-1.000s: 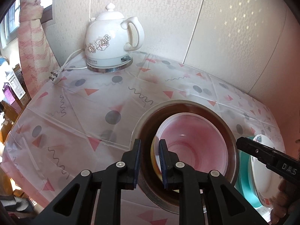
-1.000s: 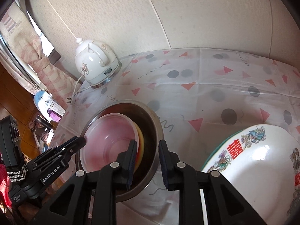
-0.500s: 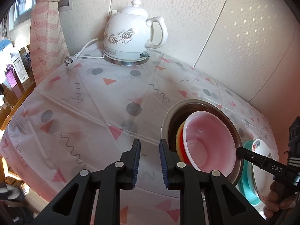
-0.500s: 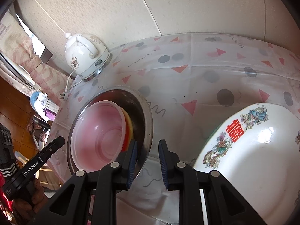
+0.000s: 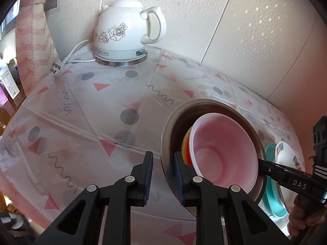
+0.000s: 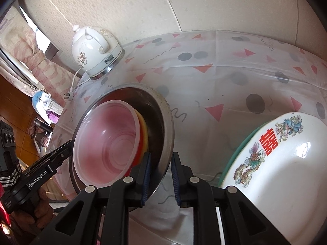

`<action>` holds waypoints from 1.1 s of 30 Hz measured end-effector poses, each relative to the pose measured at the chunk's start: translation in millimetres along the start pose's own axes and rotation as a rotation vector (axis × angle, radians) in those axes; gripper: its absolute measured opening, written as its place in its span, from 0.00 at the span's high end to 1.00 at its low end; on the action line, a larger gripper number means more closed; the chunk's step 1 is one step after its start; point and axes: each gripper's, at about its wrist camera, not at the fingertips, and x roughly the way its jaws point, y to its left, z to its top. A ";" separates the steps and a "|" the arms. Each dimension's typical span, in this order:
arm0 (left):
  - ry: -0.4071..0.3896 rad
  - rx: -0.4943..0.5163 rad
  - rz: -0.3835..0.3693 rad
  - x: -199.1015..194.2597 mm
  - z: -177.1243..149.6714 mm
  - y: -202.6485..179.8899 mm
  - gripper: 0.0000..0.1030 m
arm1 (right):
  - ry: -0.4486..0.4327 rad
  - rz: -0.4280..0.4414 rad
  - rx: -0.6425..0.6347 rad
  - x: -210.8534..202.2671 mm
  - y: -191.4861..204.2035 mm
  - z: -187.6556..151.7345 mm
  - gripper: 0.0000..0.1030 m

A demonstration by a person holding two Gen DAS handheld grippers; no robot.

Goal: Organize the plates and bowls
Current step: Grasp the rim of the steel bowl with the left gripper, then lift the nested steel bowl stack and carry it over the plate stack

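A steel bowl [image 5: 204, 102] [image 6: 143, 86] stands on the patterned tablecloth. Nested in it are a translucent pink bowl [image 5: 224, 149] [image 6: 108, 138] and, under that, a yellow and red bowl [image 5: 187, 143] [image 6: 144, 130]. My left gripper [image 5: 162, 173] straddles the steel bowl's left rim with a narrow gap, one finger inside and one outside. Its outer pad stands apart from the rim. My right gripper [image 6: 160, 173] straddles the opposite rim, and its jaws are closing with the rim between them. A white dragon-pattern plate [image 6: 276, 173] lies on a teal plate [image 6: 239, 143] to the right.
A white ceramic kettle [image 5: 124, 34] on its metal base stands at the back left by the wall, its cord and plug [image 5: 56, 69] lying on the cloth. A pink curtain [image 5: 34, 40] hangs at the far left. The tablecloth [image 5: 92, 112] drops off at the left and near edges.
Half a second ago my left gripper was over the cloth left of the steel bowl; it is back across the rim. My right gripper's jaws have narrowed a little around the opposite rim.
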 end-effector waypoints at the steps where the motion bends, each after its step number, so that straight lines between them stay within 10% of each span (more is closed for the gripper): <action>1: 0.002 0.000 -0.008 1.4 -0.6 -0.3 0.81 | -0.002 -0.004 -0.008 0.6 1.4 -0.1 0.81; 33: -0.058 0.054 0.011 -22.2 -17.9 -16.7 0.84 | -0.007 -0.033 -0.052 -7.6 9.2 -6.6 0.83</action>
